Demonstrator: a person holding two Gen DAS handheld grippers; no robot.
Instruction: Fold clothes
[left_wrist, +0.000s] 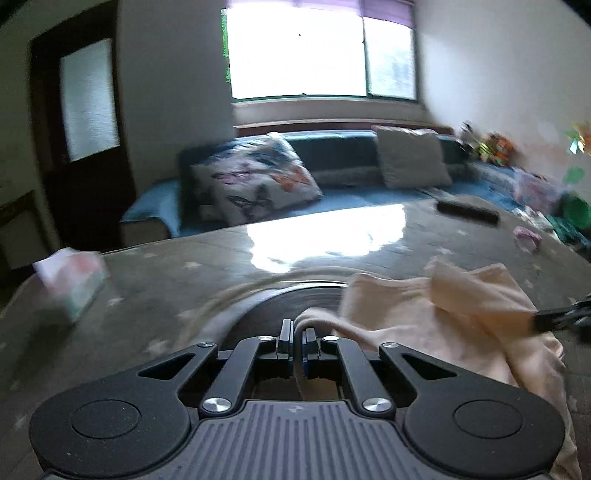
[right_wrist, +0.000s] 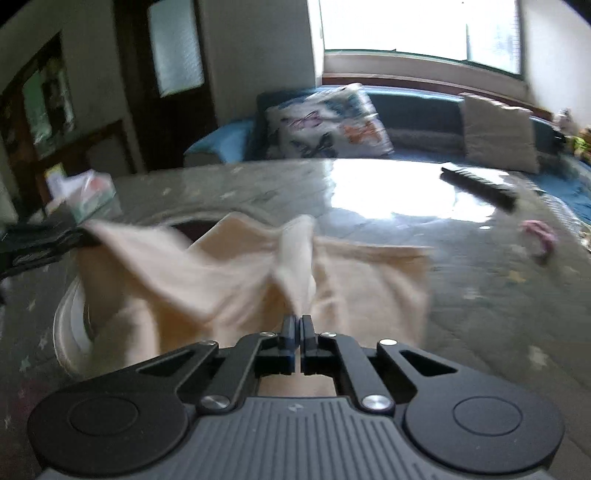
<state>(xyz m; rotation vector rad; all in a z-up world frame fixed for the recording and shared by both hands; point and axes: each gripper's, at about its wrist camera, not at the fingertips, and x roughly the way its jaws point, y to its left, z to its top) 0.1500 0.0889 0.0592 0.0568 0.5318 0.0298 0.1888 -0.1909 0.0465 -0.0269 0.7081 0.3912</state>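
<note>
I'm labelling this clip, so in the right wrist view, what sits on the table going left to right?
Tissue box → cream garment, pinched in the right gripper → black comb-like object → small pink item.

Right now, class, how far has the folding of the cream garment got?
Done: both tools have a grip; the left tool and right tool are each shut on an edge of the cream garment. In hand: the cloth hangs bunched between them over the table. Left: no neat fold shows yet, so spreading and folding remain.
</note>
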